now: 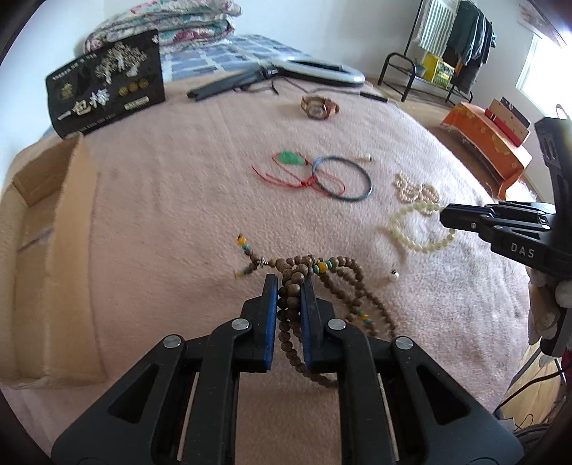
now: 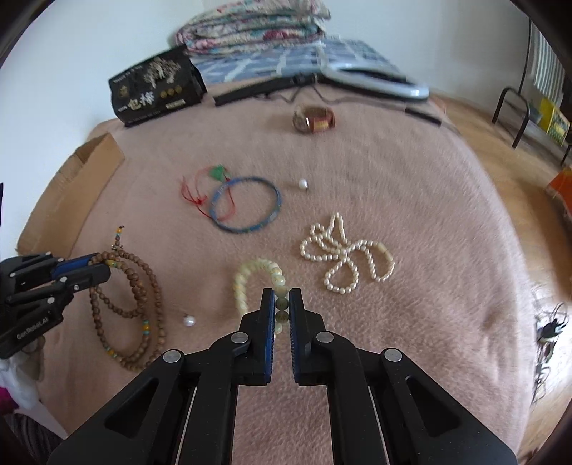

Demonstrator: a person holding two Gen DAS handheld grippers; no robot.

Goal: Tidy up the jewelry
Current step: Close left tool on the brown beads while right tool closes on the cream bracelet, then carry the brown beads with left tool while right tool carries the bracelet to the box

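Note:
My left gripper (image 1: 289,282) is shut on a brown wooden bead necklace (image 1: 343,282) that trails onto the pink blanket; both also show in the right wrist view, gripper (image 2: 96,266), necklace (image 2: 136,286). My right gripper (image 2: 281,297) is shut on a cream bead bracelet (image 2: 246,282), also seen in the left wrist view (image 1: 404,232). A pearl necklace (image 2: 343,257), a blue bangle (image 2: 246,207), a green pendant on red cord (image 2: 218,173), a watch (image 2: 312,120) and two loose pearls (image 2: 303,184) (image 2: 188,320) lie on the blanket.
An open cardboard box (image 1: 46,250) sits at the left edge of the bed. A black printed box (image 1: 107,82) stands at the back, next to a ring light on a black stand (image 1: 318,71) and folded quilts (image 2: 250,25). A clothes rack (image 1: 457,43) stands on the floor at right.

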